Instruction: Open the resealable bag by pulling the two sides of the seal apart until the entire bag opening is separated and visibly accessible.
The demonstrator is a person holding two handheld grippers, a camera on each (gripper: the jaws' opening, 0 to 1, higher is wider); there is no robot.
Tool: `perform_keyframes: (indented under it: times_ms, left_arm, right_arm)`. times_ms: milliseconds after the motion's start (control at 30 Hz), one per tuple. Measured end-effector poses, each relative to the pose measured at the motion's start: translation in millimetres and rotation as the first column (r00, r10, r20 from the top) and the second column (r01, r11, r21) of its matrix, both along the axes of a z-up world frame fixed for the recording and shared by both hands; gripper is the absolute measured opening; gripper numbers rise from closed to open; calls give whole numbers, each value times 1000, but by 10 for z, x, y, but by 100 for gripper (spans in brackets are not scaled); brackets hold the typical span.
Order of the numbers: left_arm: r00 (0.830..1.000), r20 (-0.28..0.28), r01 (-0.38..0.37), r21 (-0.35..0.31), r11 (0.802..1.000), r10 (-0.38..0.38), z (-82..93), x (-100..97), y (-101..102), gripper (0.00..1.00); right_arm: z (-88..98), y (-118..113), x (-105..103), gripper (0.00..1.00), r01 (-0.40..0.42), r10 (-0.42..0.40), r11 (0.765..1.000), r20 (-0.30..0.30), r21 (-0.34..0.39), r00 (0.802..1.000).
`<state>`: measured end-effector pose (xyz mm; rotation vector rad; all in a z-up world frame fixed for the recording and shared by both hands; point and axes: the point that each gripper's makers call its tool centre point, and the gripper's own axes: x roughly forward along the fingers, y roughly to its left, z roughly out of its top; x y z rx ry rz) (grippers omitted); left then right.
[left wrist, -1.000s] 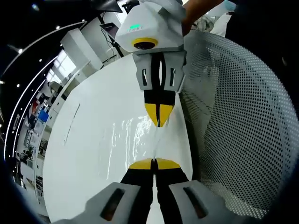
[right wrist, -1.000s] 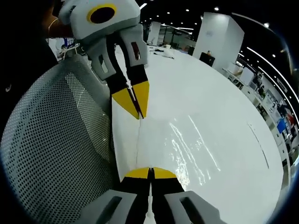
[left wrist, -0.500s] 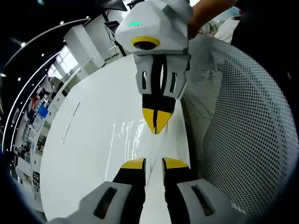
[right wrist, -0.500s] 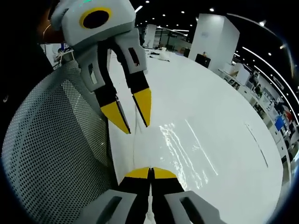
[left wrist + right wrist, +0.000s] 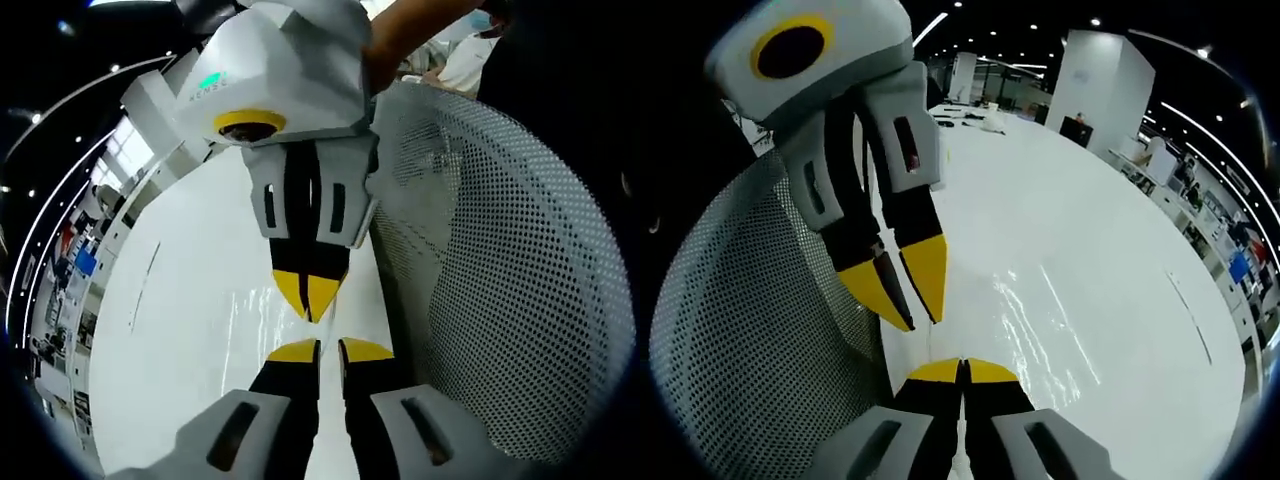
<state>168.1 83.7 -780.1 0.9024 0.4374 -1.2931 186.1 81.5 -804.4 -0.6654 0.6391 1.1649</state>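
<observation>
**Two claws nose to nose over a clear bag at the desk edge**

We work in a large, dim hall with ceiling spots and white pillars, over a broad white desk [image 5: 1110, 300] whose near edge meets a white perforated mesh panel [image 5: 500, 280] (it looks like a chair back, though we cannot be sure).

The resealable bag [image 5: 1040, 320] is clear film lying on the desk ahead of both claws, readable mostly as streaks of glare; its outline and its seal are hard to trace.

In the right gripper view, the right claw [image 5: 962, 368] has its yellow tips pressed together. Whether a strip of the bag's lip sits between them we cannot tell, since the film is too thin and clear. The left claw [image 5: 908, 296] comes in from above with its tips a little apart, holding nothing that we can see. In its own view the same narrow gap shows between the left claw's tips.

We judge the bag to be very light, limp and slippery. It is likely to lift or slide with any pull unless both sides are pinched. The best hold should be on the two lips just above the seal, near its middle, one claw to each side, pulling them squarely apart.

We can read no brand, label or lettering on the bag or the desk.
</observation>
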Motion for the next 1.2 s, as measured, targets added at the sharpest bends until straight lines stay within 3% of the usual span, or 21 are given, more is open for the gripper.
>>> perform_keyframes:
  times_ms: [100,333,700,833,900,1200]
  left_arm:
    - [1000,11,-3,19,1000,3,-28,30,0,6]
    - [994,108,-3,87,996,-6,-59,154,23,5]
    - [994,108,-30,89,996,20,-39,201,24,0]
    - [993,119,-33,84,996,23,-11,221,15,0]
    - [991,133,-37,84,996,25,11,242,10,0]
    - [986,164,-48,63,997,37,104,304,-20,0]
  right_arm:
    - [39,31,4,0,-5,5,1000,7,9,1000]
    - [137,59,69,0,2,-3,1000,29,24,1000]
    - [345,26,330,0,93,-101,993,113,76,988]
    - [457,3,442,0,130,-144,986,144,103,979]
    - [532,-32,536,0,125,-139,989,228,75,964]
    - [819,-11,674,0,170,-204,975,282,141,937]
